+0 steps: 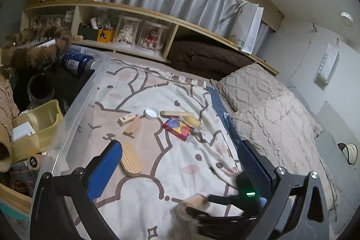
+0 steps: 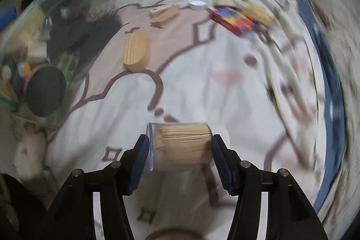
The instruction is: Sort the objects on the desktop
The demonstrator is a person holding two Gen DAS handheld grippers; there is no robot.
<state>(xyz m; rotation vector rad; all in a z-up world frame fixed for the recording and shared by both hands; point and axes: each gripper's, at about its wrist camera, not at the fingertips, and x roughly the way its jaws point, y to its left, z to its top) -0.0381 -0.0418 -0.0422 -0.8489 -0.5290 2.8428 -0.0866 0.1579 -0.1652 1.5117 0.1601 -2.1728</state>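
Wooden and paper items lie unsorted on the blanket; sorting appears barely begun, as a judgement.

Landmark: red box, mid-blanket.
- White lid: just beyond the red box, to its left.
- Brush: just beyond the red box, beside the lid.
- Yellow packet: touching the red box's far right edge.
- Small wooden blocks: left of the red box, near it.
- Ribbed wooden oval: nearer the camera than the red box, to its left, well apart.
- Toothpick jar: nearer still than the red box, lying sideways between the jaws of the right gripper.

Nothing is visibly grouped yet; all listed items remain loose. No sorting bin can be identified with certainty.

Right gripper: angled steeply down at the blanket, view heavily blurred. Pads stand at the jar's two ends, apparently grasping it endwise; firm contact is probable, not certain.

Left gripper: tilted slightly down over the blanket's near part, jaws spread wide, nothing between them. In its view the right gripper shows blurred at lower right.
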